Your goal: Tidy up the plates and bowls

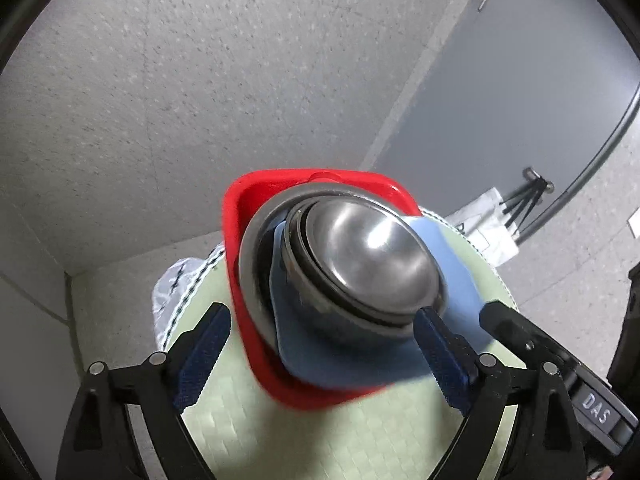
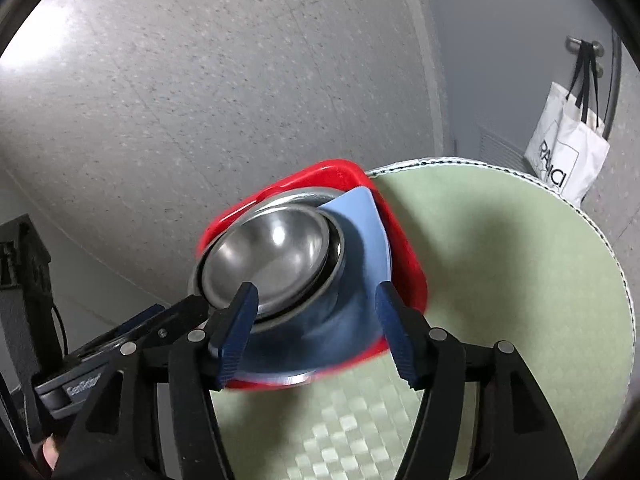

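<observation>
Left wrist view looks down on a stack of dishes at the far edge of a round table (image 1: 320,432) covered in a pale green woven mat. At the bottom sits a red plate (image 1: 248,320) with rounded corners, then a grey metal plate (image 1: 250,264), a blue plate (image 1: 360,364), and on top nested steel bowls (image 1: 360,256), the uppermost shiny inside. The left tongs (image 1: 320,344) stand wide open, their blue-padded fingers (image 1: 204,356) spread to either side of the stack; the right-hand finger lies close by the bowls' near rim, though contact cannot be told. The tip of the right tongs (image 1: 508,320) reaches in from the right side, near the blue plate's edge. From the right wrist view, the right tongs (image 2: 316,332) are also open, one finger (image 2: 236,332) in front of the steel bowls (image 2: 272,256) and the other beside the blue plate (image 2: 360,240) and red plate (image 2: 408,272); neither grips anything that I can see. The left tongs (image 2: 188,312) enter from the left, their tip close to the bowls' rim. Beyond the table (image 2: 520,280), a white tote bag (image 2: 564,152) hangs from a door handle (image 2: 584,46) on a grey door. A speckled grey floor (image 1: 180,100) fills the background.
</observation>
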Demonstrator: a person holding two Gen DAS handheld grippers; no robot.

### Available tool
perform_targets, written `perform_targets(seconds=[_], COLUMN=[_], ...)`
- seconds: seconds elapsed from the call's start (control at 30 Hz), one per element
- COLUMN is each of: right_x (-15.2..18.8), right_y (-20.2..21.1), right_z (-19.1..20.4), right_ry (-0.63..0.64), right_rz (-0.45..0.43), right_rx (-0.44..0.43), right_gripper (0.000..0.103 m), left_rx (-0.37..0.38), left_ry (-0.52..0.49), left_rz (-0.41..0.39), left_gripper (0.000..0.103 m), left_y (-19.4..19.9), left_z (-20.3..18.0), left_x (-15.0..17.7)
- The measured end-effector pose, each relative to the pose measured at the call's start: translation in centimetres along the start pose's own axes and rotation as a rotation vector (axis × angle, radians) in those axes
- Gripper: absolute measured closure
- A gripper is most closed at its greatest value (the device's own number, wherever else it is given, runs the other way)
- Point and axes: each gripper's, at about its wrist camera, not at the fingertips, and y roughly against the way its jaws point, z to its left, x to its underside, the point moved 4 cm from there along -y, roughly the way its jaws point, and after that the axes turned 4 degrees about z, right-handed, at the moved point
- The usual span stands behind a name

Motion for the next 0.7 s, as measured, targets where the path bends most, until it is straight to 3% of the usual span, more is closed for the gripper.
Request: perform_targets(seconds=[0.33, 0.53, 0.7], right_x=[7.1, 12.4, 16.6], right_y=[11.0, 18.4, 24.7], right_z=[-3.1, -5.8, -7.6], right_ry=[0.076, 0.132, 0.145], right_rz=[-0.072, -0.124, -0.169], right_rx=[-0.029, -0.017, 0.019], right_gripper=[0.029, 0.026, 0.023], left_rx=[-0.152, -0.209, -0.219], left_ry=[-0.069, -0.121, -0.174], left_rz=[-0.175, -0.290, -0.333], left_gripper=[0.004, 0.001, 0.001], left_y=[9.4, 15.8, 20.6], left_z=[-7.4, -12.9, -16.7], left_x=[10.2, 18.4, 24.8])
